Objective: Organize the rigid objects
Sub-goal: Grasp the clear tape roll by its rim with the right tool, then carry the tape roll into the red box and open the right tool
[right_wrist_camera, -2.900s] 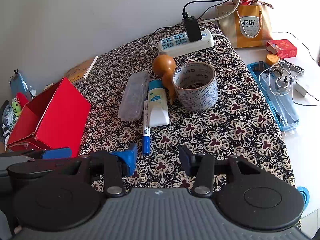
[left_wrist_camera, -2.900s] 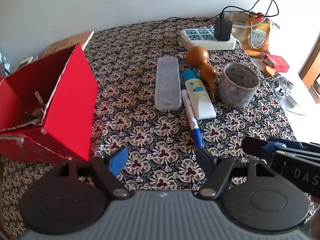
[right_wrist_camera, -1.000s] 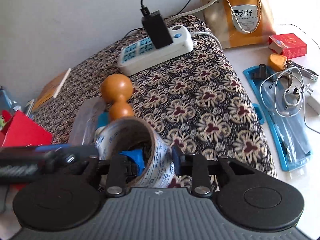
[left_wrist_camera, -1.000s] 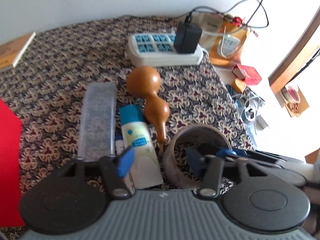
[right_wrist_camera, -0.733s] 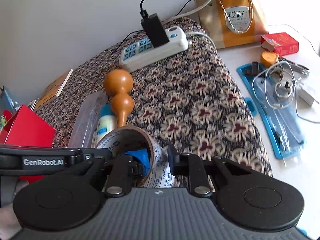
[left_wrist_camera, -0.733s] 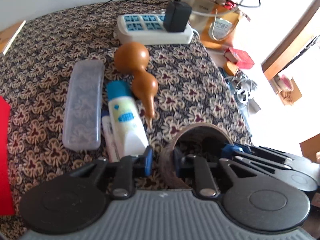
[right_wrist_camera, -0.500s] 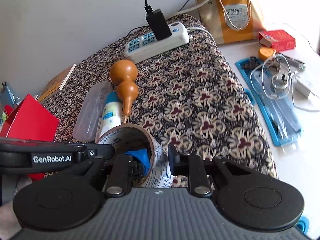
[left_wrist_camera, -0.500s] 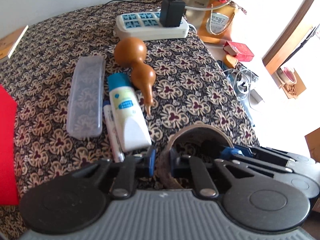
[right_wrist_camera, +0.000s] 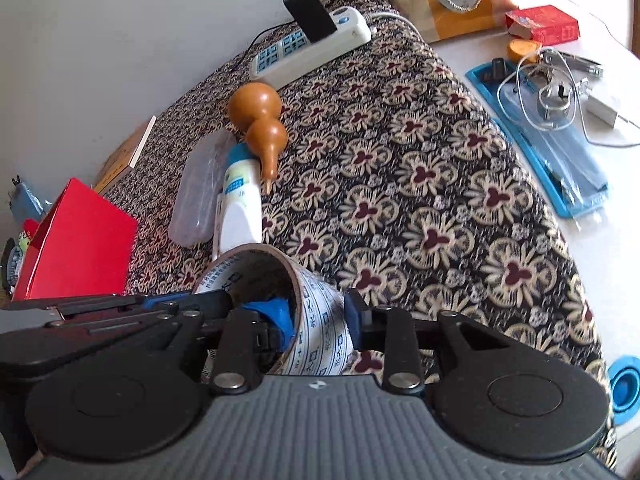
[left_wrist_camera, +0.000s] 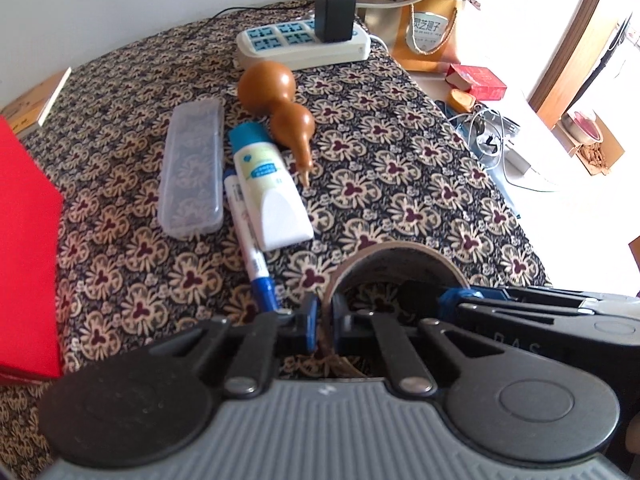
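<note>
Both grippers hold a large roll of printed tape (left_wrist_camera: 394, 254) (right_wrist_camera: 320, 308) above the patterned cloth. My left gripper (left_wrist_camera: 323, 322) is shut on the roll's left wall. My right gripper (right_wrist_camera: 318, 316) is shut on its right wall, one finger inside the core. On the cloth lie a brown gourd (left_wrist_camera: 280, 104), a white tube with a blue cap (left_wrist_camera: 266, 188), a blue-capped marker (left_wrist_camera: 252, 248) and a clear plastic case (left_wrist_camera: 194, 168). A red open box (right_wrist_camera: 76, 248) stands at the left.
A power strip (left_wrist_camera: 304, 44) with a black adapter sits at the back. A yellow gift bag (left_wrist_camera: 428, 32), a small red box (left_wrist_camera: 480, 82), cables and a blue plastic sleeve (right_wrist_camera: 552, 140) lie on the white table to the right. A book (right_wrist_camera: 124, 156) lies at the far left.
Both grippers closed on the tape roll and lifted it toward the near edge. The gourd, tube, marker and case stayed where they were.
</note>
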`<state>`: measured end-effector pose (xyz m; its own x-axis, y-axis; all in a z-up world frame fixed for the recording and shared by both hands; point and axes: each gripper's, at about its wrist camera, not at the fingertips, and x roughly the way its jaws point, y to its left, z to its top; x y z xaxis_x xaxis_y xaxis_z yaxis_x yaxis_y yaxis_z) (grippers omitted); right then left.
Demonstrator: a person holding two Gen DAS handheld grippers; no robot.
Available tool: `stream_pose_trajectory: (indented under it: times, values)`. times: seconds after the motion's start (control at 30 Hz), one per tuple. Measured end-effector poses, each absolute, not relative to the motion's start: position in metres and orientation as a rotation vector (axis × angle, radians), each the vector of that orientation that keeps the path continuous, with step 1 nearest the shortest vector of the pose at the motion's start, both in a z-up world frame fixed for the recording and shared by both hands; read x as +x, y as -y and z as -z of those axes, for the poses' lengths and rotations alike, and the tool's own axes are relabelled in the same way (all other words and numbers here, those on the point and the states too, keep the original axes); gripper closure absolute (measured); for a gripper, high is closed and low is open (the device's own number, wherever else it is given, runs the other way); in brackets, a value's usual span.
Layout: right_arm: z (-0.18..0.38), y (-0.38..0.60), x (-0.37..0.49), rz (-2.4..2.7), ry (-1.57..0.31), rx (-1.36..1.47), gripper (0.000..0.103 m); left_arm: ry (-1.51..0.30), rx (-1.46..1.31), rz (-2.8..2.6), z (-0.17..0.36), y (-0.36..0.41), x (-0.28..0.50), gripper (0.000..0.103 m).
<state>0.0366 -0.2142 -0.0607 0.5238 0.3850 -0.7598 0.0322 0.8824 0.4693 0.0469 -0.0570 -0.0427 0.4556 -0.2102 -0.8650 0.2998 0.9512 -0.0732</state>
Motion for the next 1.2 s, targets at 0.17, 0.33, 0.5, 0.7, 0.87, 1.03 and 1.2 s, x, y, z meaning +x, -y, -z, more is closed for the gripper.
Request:
stream_pose_trajectory:
  times: [0.17,0.33,0.5,0.7,0.87,1.03,1.2]
  values:
    - [0.058,0.206,0.029,-0.241,-1.028,0.421,0.092,-1.056,0.083,0.316,0.043,0.049,0.036,0.099]
    - [0.053,0.191,0.013,-0.283,-1.02,0.373,0.097,-1.054,0.09,0.305,0.042,0.037,0.017,0.1]
    - [0.041,0.175,0.002,-0.387,-0.988,0.389,0.101,-0.998,0.086,0.27,0.022,0.011,-0.007,0.1]
    - [-0.003,0.133,0.012,-0.501,-0.882,0.335,0.101,-0.873,0.071,0.188,-0.023,-0.033,-0.023,0.1]
    - [-0.052,0.087,0.038,-0.591,-0.761,0.281,0.101,-0.748,0.045,0.138,-0.068,-0.081,-0.017,0.1]
    - [-0.087,0.017,0.065,-0.678,-0.666,0.234,0.101,-0.627,0.038,0.052,-0.109,-0.149,-0.002,0.1]
    - [-0.084,-0.07,0.087,-0.738,-0.682,0.171,0.101,-0.595,0.012,-0.026,-0.118,-0.222,0.022,0.099]
